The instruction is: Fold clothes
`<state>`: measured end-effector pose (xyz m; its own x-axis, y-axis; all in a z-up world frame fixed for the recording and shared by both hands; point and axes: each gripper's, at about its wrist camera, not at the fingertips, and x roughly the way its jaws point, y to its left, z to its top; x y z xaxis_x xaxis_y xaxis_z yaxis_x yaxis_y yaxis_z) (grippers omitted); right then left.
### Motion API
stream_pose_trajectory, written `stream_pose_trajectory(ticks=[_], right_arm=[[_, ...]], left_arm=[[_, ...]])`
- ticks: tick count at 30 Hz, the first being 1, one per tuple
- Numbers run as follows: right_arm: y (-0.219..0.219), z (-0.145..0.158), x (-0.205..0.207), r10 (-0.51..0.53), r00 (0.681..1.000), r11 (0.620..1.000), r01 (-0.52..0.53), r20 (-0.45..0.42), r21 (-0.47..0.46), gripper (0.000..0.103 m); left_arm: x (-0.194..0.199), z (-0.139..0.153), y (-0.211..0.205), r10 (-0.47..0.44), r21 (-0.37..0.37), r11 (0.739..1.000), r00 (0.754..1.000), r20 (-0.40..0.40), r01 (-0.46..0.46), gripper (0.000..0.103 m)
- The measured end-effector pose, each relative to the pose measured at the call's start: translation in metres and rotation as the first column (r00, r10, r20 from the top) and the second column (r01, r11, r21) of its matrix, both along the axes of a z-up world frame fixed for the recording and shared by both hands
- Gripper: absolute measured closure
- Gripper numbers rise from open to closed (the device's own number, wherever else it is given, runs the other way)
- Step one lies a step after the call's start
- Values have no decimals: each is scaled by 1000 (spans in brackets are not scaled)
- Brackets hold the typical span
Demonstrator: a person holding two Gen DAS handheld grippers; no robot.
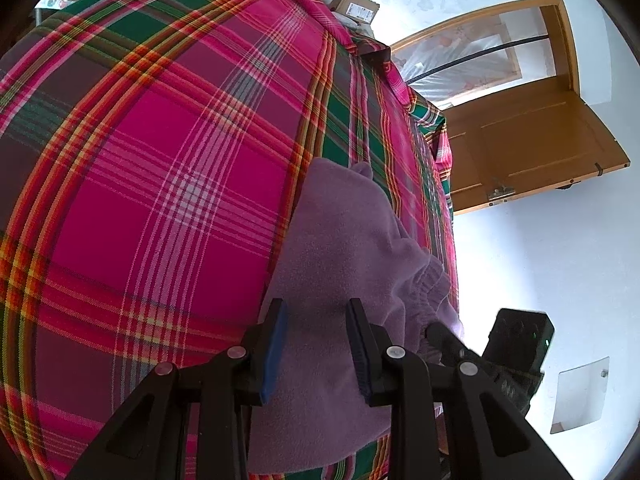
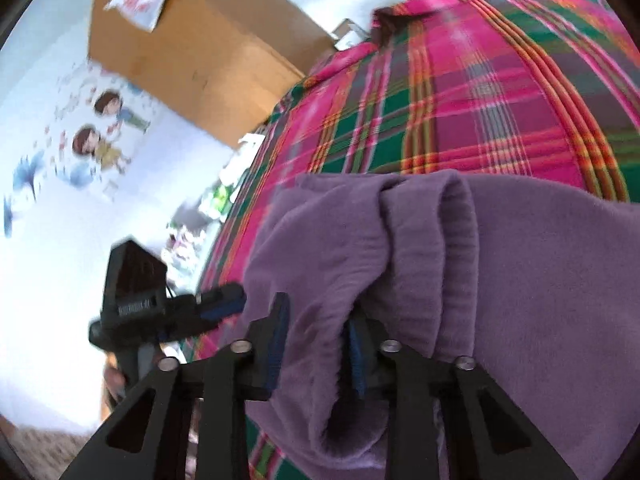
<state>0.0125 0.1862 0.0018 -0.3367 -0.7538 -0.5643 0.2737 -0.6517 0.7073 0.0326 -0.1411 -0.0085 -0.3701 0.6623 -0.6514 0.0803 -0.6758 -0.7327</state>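
Evidently both tools have a purple fleece garment [image 1: 344, 248] between their fingers at the edge of a bed spread with a pink, green and orange plaid cover [image 1: 160, 160]. The garment lies on the cover close to that edge, near the corner by the wooden door [image 1: 532, 140], with what looks like an elasticated, gathered hem bunched toward the door side. The left gripper [image 1: 316, 344] straddles the fleece with its blue-padded jaws standing apart, cloth between them but not visibly pinched, so I read it as released. The right gripper [image 2: 316, 344] has a thick fold of the same fleece pushed between its pads; the jaws look partly closed around it, but whether they truly clench it I cannot tell. To do this step well, I judge each tool should bite only the layers meant to travel, at matching points along the one edge, and close firmly before lifting, since fleece is bulky and slips from a shallow pinch. Both ends should then move together, level, so the fold lands square rather than twisted, away from the bed's edge where the cloth could slide off. Much stays unclear: the right wrist view is blurred; the garment's full outline is cut off by both tools, so its type is uncertain. The near edge of the bed is hidden beneath the tools, and the right pad is buried in cloth.
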Motion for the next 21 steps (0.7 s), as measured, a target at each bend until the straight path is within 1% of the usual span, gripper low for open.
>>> stream_pose_trajectory(ticks=[1,3,6,8,10,14,16,21], right_arm=[[2,0,0,-13,1000,1000,13,-1,-8,97],[6,2,2,-41,999,999,41,-14,-6,97],[11,9,11,-90,993,996,91,-71,13,97],[19,15,20,-121,988,993,122,-97,6,97],[25,15,26,-135,986,991,136,-98,5,97],[25,2,27,-155,985,984,160,-72,72,97],[23,-3,27,-155,986,984,159,-60,76,97],[26,4,37,-131,988,987,137,-77,83,91]], left_arm=[[0,0,0,0,0,1000,1000,0,0,72],[0,0,0,0,-2,1000,1000,1,0,72],[-1,1,1,1,-3,1000,1000,2,-1,72],[-1,0,1,-2,-1,1000,1000,2,2,72],[-3,0,1,-6,8,1000,1000,5,6,72],[-3,-2,0,-6,23,1000,1000,13,6,72],[-2,-1,-1,-3,20,1000,1000,12,3,72],[0,0,-2,0,15,1000,1000,11,0,72]])
